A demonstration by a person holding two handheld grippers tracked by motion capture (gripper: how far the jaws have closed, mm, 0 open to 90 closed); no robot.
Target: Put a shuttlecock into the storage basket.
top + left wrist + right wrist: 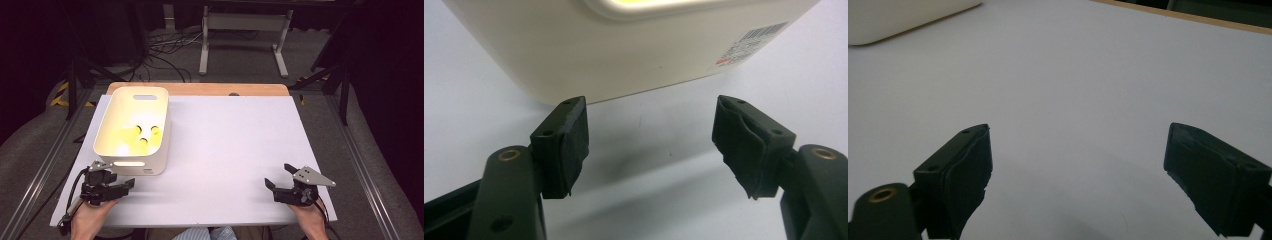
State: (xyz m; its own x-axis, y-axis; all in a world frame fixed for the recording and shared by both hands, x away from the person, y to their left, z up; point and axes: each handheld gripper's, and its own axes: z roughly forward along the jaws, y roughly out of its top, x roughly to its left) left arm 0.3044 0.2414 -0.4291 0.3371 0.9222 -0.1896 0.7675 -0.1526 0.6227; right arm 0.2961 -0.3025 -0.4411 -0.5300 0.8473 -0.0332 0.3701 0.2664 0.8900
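A white plastic bin (150, 162) stands on the left of the white table top (230, 145), with several small yellow objects (143, 143) in its bottom. My left gripper (121, 181) lies on the table just in front of the bin's near wall, open. In the left gripper view the gripper (651, 142) has nothing between its pads, and the bin (599, 55) is close ahead. At the front right my right gripper (277, 176) rests open on the bare table. The right gripper view shows the gripper (1078, 172) empty too, with the bin's corner (898, 20) far off at upper left.
A barcode label (751, 42) is stuck on the bin's near wall. A wooden strip (200, 89) runs along the table's far edge. Beyond it stand a white frame (245, 30) and loose cables (165, 55) on the floor.
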